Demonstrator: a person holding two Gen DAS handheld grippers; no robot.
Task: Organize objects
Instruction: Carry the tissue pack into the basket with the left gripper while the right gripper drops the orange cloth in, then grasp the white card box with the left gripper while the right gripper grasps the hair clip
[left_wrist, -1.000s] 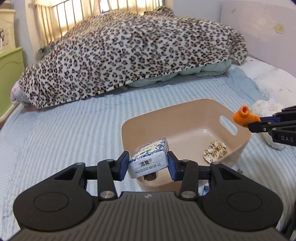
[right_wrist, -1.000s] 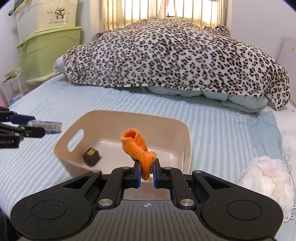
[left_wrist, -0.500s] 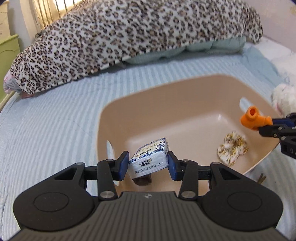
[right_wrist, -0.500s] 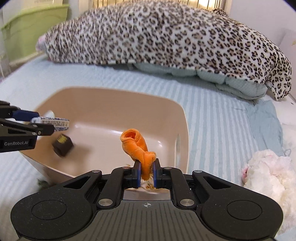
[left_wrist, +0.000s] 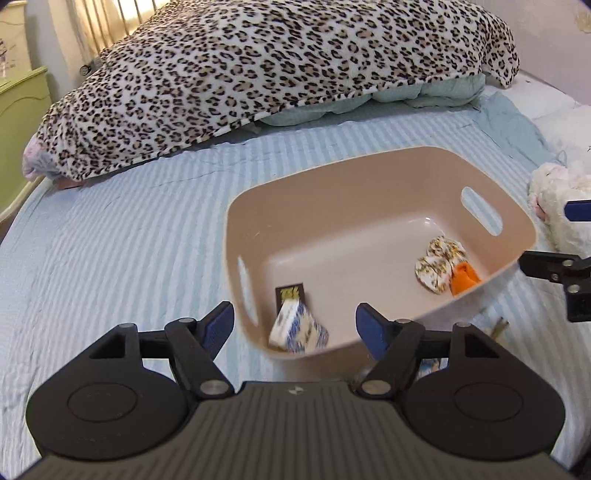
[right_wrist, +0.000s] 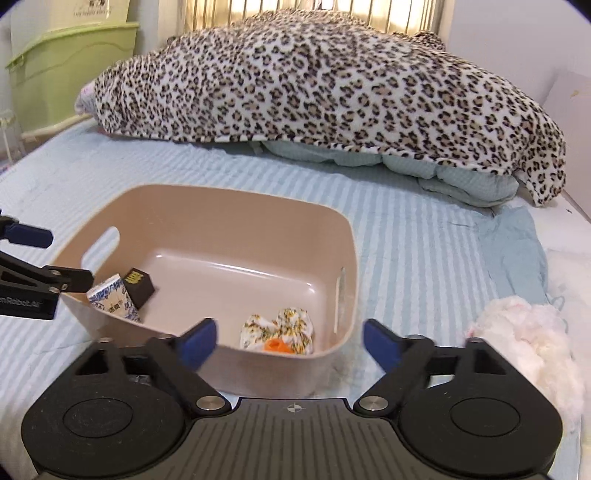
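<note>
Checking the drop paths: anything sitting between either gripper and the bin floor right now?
Nothing visible. Both grippers, left and right, are open at the bin's near rim. The tissue pack and orange toy already lie inside.

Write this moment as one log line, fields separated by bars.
left gripper: open | right gripper: open | tissue pack, orange toy: in bin

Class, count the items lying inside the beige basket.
4: blue-white packet and dark box at one end; patterned cloth and orange piece at the other. Near wall may hide more.
</note>
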